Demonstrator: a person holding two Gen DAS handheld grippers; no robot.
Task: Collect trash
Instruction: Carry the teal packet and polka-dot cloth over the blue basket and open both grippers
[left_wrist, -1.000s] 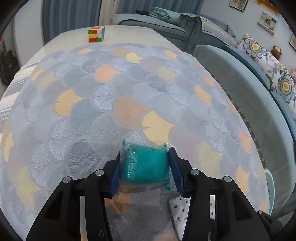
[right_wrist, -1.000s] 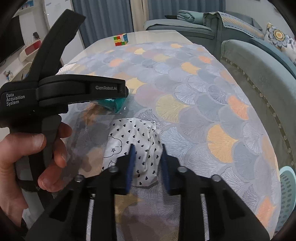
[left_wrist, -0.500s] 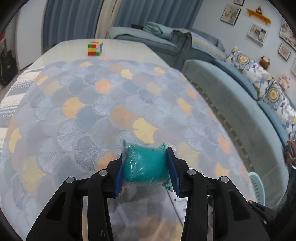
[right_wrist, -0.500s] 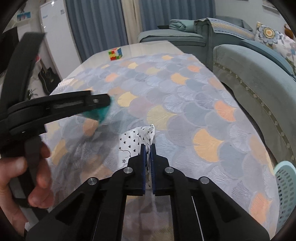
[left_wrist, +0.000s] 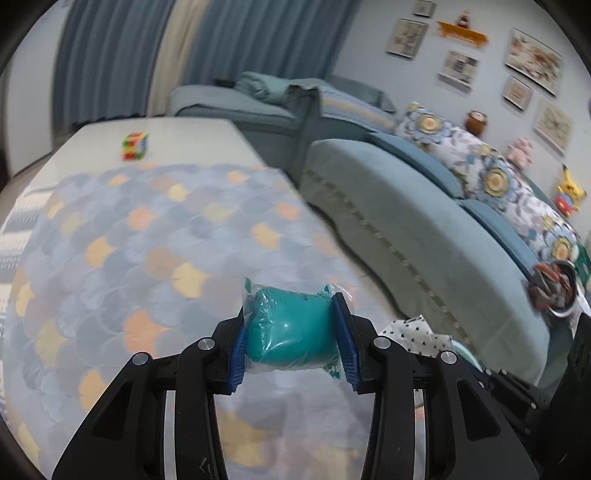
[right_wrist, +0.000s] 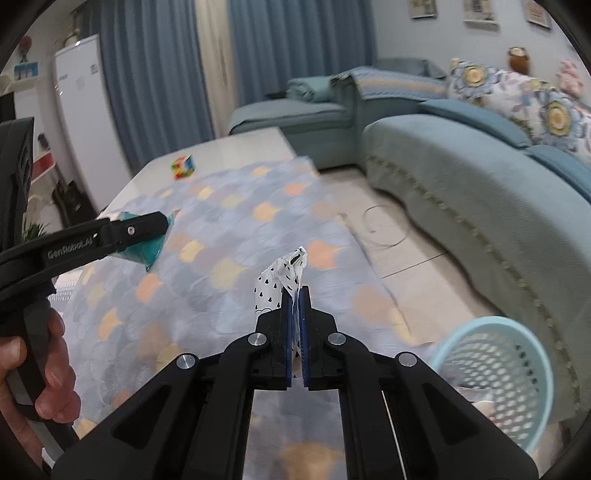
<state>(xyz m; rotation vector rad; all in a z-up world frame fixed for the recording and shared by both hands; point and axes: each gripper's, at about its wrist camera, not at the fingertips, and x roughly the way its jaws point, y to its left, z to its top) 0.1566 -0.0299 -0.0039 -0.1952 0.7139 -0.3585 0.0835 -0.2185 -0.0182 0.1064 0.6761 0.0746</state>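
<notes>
My left gripper (left_wrist: 291, 332) is shut on a teal packet in clear plastic (left_wrist: 291, 328), held up above the patterned tablecloth (left_wrist: 147, 240). In the right wrist view that packet (right_wrist: 146, 253) shows at the left under the left gripper's finger (right_wrist: 136, 229), with a hand (right_wrist: 44, 369) on its handle. My right gripper (right_wrist: 294, 314) is shut on a white wrapper with black hearts (right_wrist: 280, 280), which sticks up past the pads, lifted off the cloth. The same wrapper (left_wrist: 413, 334) peeks out at the lower right of the left wrist view.
A light blue mesh basket (right_wrist: 498, 376) stands on the floor at the table's right, beside the teal sofa (right_wrist: 480, 206). A coloured puzzle cube (right_wrist: 183, 167) sits at the table's far end. A white fridge (right_wrist: 85, 110) and blue curtains stand behind.
Both grippers rose off the table and swung right. The right gripper closed on the heart-print wrapper and lifted it. The basket has come into the right wrist view.
</notes>
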